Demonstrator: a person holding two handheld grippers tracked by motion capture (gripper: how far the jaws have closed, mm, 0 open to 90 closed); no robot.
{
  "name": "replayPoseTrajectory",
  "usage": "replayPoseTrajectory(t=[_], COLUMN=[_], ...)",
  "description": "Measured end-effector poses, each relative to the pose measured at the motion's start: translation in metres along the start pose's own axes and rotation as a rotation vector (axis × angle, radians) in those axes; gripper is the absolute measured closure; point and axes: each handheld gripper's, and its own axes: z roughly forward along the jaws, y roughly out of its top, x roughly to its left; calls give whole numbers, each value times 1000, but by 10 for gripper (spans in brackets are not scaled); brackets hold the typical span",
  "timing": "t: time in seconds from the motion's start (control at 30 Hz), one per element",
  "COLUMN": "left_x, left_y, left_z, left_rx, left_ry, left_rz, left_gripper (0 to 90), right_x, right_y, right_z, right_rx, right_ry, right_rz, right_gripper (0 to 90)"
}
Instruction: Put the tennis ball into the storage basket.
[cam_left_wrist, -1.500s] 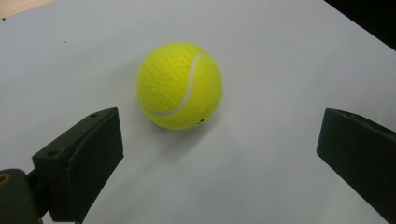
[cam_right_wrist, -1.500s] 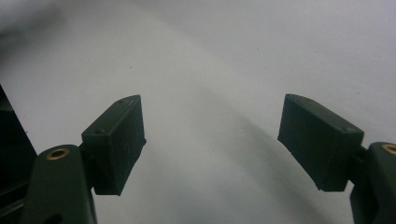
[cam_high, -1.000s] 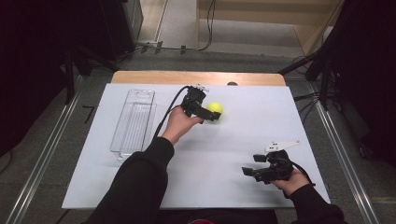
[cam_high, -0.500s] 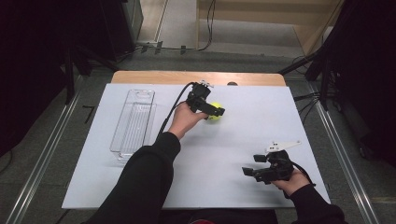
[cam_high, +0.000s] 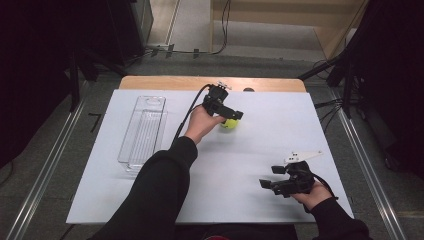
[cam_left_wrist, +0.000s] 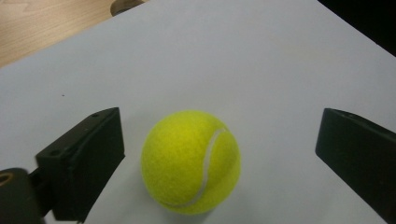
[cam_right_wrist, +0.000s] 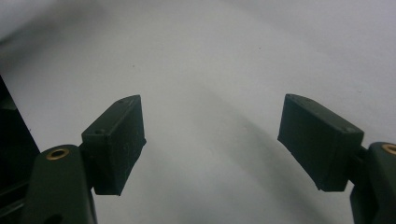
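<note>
High view: the left gripper (cam_high: 231, 115) reaches toward the far middle of the white tabletop (cam_high: 260, 145), and the tennis ball (cam_high: 229, 123) sits right at its tip, partly covered by the black gripper body, so contact cannot be judged from here. The left hand (cam_high: 200, 125) and dark sleeve (cam_high: 155, 195) hide a strip of tabletop on the way in. The clear plastic tray (cam_high: 142, 131) lies well apart on the left, near that edge of the white sheet. The right gripper (cam_high: 272, 184) rests near the front right, with its grey plate (cam_high: 302, 156) above it; bare sheet lies between the two grippers. A wooden strip (cam_high: 165, 82) shows along the far edge.

Left gripper view: the ball (cam_left_wrist: 190, 162) sits on the sheet between the fingers (cam_left_wrist: 84, 163), nearer the left-hand one, with a clear gap on both sides. The jaws have just been closing a little but stand wide and hold nothing. The other finger is cut off by the frame edge. The far wooden edge lies some way beyond the ball.

Right gripper view: the fingers (cam_right_wrist: 114, 142) stand wide apart with nothing between them, probably just above bare sheet, though the surface is dim and blurred.
</note>
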Motion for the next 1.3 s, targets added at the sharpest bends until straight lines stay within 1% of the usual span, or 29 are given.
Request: replayPoseTrajectory(t=[0.13, 0.27, 0.3, 0.33, 0.37, 0.4, 0.43, 0.5, 0.53, 0.6, 0.77, 0.97, 1.3], left_x=[-1, 0, 0, 0, 1, 3, 3, 5, 5, 7, 10, 9, 9], left_y=[5, 11, 12, 13, 14, 16, 17, 19, 19, 18, 16, 15, 9], left_z=[3, 5, 5, 6, 6, 7, 8, 9, 9, 10, 11, 11, 16], left_rx=[-3, 7, 2, -5, -5, -3, -8, -6, -9, 2, -2, -1, 2], left_ry=[0, 13, 20, 18, 17, 21, 27, 23, 26, 26, 22, 16, 19], left_rz=[4, 9, 6, 1, -5, -6, -14, -20, -18, -13, -22, -17, -26], left_gripper=[28, 29, 29, 29, 29, 29, 29, 29, 29, 29, 29, 28, 28], right_x=[0, 0, 0, 0, -1, -1, -1, -1, -1, -1, -2, -2, -2], right_y=[0, 0, 0, 0, 0, 0, 0, 0, 0, 0, -1, 0, -1], right_z=[0, 0, 0, 0, 0, 0, 0, 0, 0, 0, 0, 0, 0], right_rx=[-1, 0, -3, -5, -4, -5, -5, -4, -5, -6, -3, -4, -4], right_ry=[1, 3, 4, 4, 3, 4, 3, 4, 3, 4, 4, 5, 4], right_rz=[-2, 2, 3, 4, 3, 3, 3, 4, 4, 2, 2, 1, 1], right_gripper=[206, 206, 206, 206, 206, 206, 206, 206, 206, 206, 206, 206, 206])
